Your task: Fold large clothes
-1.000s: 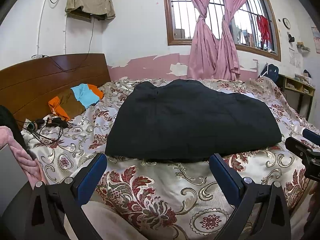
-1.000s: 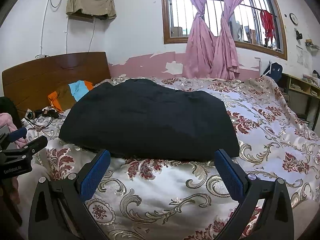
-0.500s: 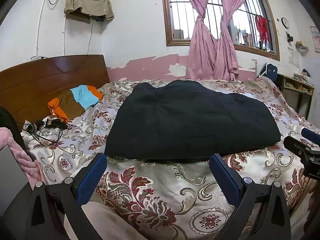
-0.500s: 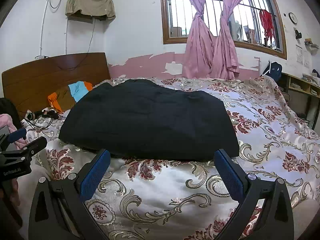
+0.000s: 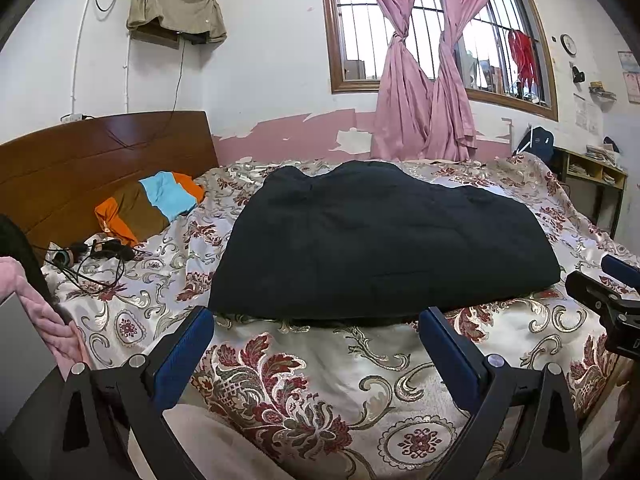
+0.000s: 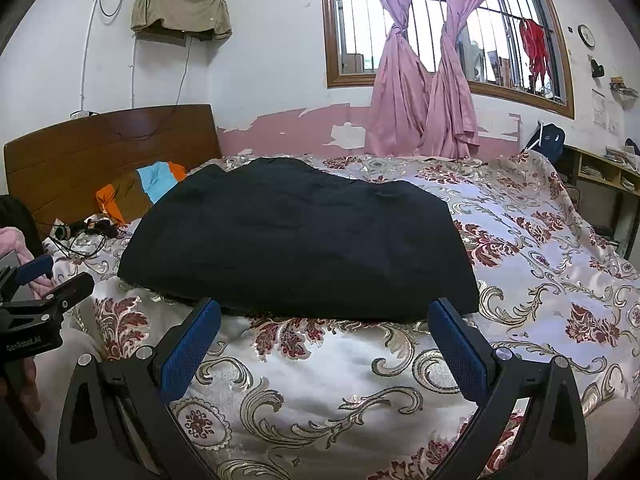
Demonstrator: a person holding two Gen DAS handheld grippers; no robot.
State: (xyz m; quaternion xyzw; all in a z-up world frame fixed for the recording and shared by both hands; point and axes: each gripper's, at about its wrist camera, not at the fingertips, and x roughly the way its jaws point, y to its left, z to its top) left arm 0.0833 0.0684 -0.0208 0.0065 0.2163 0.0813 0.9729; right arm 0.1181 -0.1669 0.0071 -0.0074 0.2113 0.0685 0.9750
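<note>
Daylight enters through the barred window (image 5: 404, 32), bright enough to wash out the panes, and spreads evenly over the white wall (image 5: 260, 40). The satin bedspread (image 6: 328, 364) shows soft sheen where the light catches it. The black garment (image 6: 296, 236) reads as a near-featureless dark mass (its folds barely show). Both views are sharp at centre, bowed by the fisheye lens, and vignetted black at the corners.

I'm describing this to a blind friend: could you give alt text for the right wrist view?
A large black garment lies spread flat on a floral bedspread, with the right tongs open and empty just short of its near edge. The left tongs show at the left edge; pink curtains hang behind.
</note>
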